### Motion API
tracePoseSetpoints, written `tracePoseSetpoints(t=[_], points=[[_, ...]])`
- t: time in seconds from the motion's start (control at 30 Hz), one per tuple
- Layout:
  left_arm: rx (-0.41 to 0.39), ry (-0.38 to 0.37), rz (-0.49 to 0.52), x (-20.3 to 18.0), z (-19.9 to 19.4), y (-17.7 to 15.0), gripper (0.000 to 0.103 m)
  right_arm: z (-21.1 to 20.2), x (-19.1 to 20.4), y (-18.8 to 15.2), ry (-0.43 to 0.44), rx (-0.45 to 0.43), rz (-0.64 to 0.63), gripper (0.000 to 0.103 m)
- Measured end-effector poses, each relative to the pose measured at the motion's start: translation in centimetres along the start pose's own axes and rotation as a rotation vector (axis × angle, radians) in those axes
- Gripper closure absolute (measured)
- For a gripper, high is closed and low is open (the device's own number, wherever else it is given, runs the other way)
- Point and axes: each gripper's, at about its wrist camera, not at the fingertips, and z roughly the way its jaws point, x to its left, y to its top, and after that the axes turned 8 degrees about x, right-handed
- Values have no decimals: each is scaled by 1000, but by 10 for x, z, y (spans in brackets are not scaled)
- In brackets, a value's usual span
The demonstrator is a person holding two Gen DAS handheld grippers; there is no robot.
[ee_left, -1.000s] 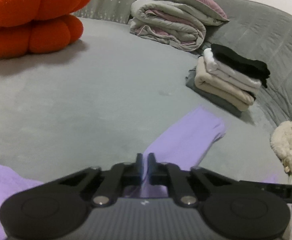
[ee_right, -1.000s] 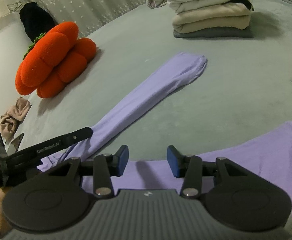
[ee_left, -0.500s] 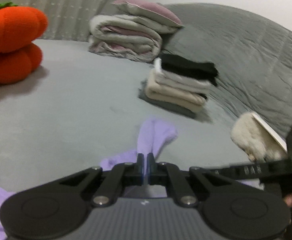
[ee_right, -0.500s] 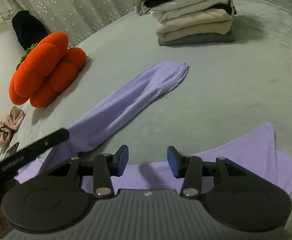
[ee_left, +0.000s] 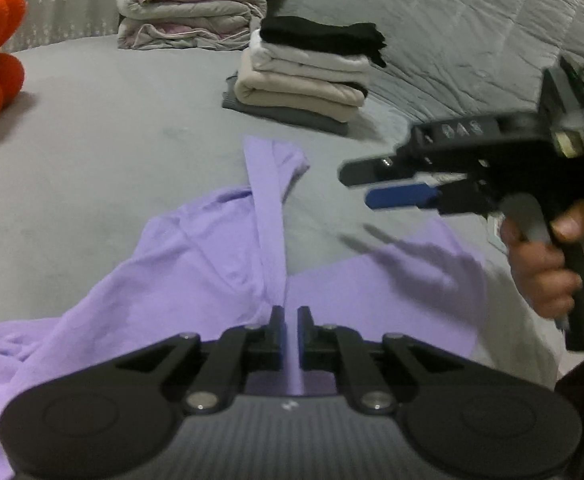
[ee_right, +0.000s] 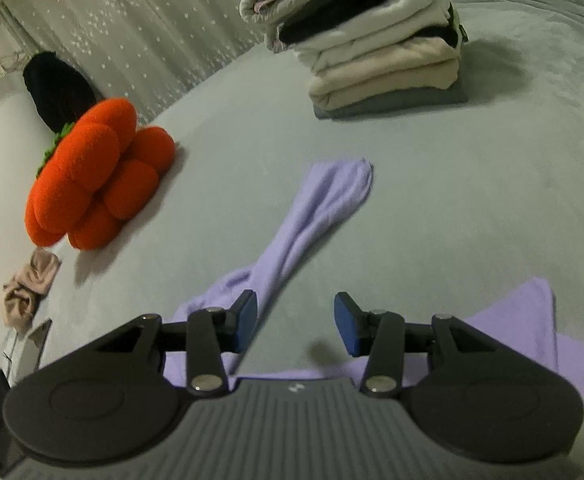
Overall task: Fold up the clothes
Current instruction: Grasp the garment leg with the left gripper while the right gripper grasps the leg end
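A light purple long-sleeved garment (ee_left: 196, 264) lies spread on the grey bed. One sleeve (ee_right: 315, 216) stretches away toward the stack of folded clothes. In the left wrist view a raised fold of that sleeve runs straight into my left gripper (ee_left: 290, 316). Its jaws stand a narrow slit apart and are opening, with purple fabric still between the pads. My right gripper (ee_right: 295, 316) hovers over the garment's lower part, open with nothing between its blue pads. It also shows at the right of the left wrist view as the right gripper (ee_left: 371, 184), held by a hand (ee_left: 539, 264).
A stack of folded clothes (ee_left: 303, 80) stands beyond the sleeve's end, with a folded duvet (ee_left: 188, 12) behind it. An orange pumpkin cushion (ee_right: 96, 176) sits to the left, and a crumpled beige cloth (ee_right: 28, 288) lies near the bed's left edge.
The sleeve has been drawn in toward the garment's body and now lies shorter and bunched. The left wrist view has swung right, bringing the right gripper into it. The left jaws stand slightly wider.
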Motion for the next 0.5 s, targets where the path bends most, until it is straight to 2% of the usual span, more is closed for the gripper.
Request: tracePoseSetpoints(t=[0.17, 0.33, 0.5], points=[[-11, 9, -6, 0, -2, 2, 91, 9, 4, 12, 31, -37, 7, 56], [-52, 33, -39, 5, -4, 3, 74, 26, 22, 16, 36, -48, -37, 56], [-59, 38, -40, 6, 2, 3, 73, 50, 29, 20, -22, -48, -66, 56]])
